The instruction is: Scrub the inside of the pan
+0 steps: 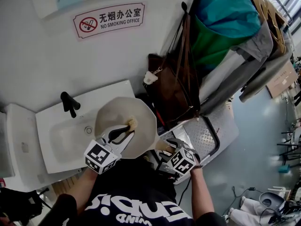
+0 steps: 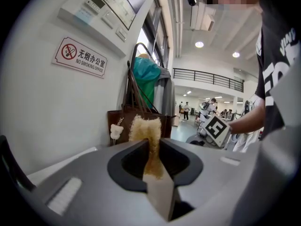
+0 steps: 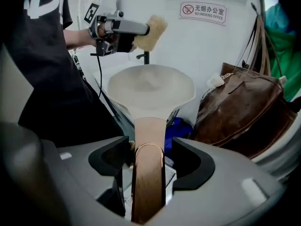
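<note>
A beige pan [image 1: 117, 113] hangs over the right end of a white sink [image 1: 51, 126]. Its brown handle [image 1: 160, 146] lies between the jaws of my right gripper [image 1: 162, 149], which is shut on it. In the right gripper view the handle [image 3: 149, 173] runs from my right gripper [image 3: 149, 160] up to the pan bowl [image 3: 150, 91]. My left gripper [image 1: 127, 128] is shut on a tan fuzzy scrub pad [image 1: 132, 124], held over the pan's inside; the right gripper view shows the pad [image 3: 151, 32] clear above the rim. In the left gripper view the pad [image 2: 145, 128] sticks out past my left gripper [image 2: 153, 160].
A black faucet [image 1: 69, 102] stands at the sink's back. A brown leather bag [image 1: 171, 88] hangs on the wall right of the pan, with coats [image 1: 221, 32] beside it. A metal tread-plate platform [image 1: 207, 131] lies below on the right. A no-smoking sign [image 1: 110, 19] is on the wall.
</note>
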Demonstrator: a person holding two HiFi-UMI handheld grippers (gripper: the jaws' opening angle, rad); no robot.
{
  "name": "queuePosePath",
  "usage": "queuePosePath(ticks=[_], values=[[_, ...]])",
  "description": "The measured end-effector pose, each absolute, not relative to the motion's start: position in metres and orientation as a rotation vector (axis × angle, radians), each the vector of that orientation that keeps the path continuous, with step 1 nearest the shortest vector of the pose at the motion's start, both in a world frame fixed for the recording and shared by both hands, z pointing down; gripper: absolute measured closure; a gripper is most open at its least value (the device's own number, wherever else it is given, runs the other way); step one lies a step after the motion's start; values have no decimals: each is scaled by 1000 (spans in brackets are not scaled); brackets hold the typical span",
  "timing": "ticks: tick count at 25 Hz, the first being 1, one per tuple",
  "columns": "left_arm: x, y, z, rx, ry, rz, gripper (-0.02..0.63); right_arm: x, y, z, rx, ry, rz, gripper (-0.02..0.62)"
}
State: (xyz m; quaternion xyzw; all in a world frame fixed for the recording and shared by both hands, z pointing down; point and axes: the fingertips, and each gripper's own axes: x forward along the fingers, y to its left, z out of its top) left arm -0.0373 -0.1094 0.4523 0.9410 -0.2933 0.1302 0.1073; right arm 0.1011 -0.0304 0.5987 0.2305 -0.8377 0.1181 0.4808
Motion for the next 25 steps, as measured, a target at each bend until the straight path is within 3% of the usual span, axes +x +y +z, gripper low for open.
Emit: queuePosePath(ticks=[8,12,25], values=[[-36,-107,463,2754,-779,443,538,102,-26,612,492,-1968,285,318],[-31,-108,467,2748,-748,461,538,103,-29,612,494,-1954,294,419],[0,-95,480,2821,-346,751,538,103,-30,613,441,-1932,333,430]])
